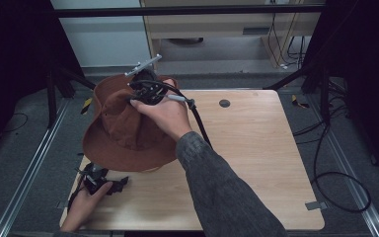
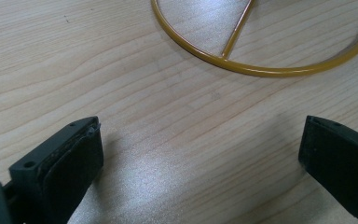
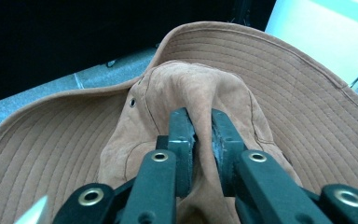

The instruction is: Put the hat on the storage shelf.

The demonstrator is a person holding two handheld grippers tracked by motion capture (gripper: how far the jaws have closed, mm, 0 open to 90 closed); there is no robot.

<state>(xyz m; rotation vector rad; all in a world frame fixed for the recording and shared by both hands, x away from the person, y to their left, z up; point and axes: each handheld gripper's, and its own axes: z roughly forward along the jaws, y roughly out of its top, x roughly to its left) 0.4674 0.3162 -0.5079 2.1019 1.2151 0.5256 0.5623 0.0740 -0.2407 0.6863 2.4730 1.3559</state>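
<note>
- Looking down from the high view, the soft brown suede wide-brimmed hat (image 1: 123,126) hung above the near-left part of the pale wooden table (image 1: 256,148), lifted by its crown, brim drooping toward the near-left edge.
- The right gripper (image 1: 145,91) was clenched on the top of that hat, the person's right hand (image 1: 165,116) wrapped round it; the left gripper (image 1: 101,181) lay low on the table, just below the hat's brim, in the left hand (image 1: 81,207).
- Judged from this, the step in hand was lifting the hat off, or lowering it onto, its stand; doing it well would mean keeping the pinch high on the crown and moving straight up or down so the brim does not drag.
- In the left gripper view, the left gripper (image 2: 200,149) stood released, jaws wide apart over bare wood, with the yellow metal wire ring base (image 2: 261,70) lying flat beyond them, near the hat's spot.
- In the right gripper view, the right gripper (image 3: 200,140) grasped a pinched fold of the hat's (image 3: 279,84) crown, the brim curving up behind it.
- Count: one hat, one ring base, two grippers, one table.
</note>
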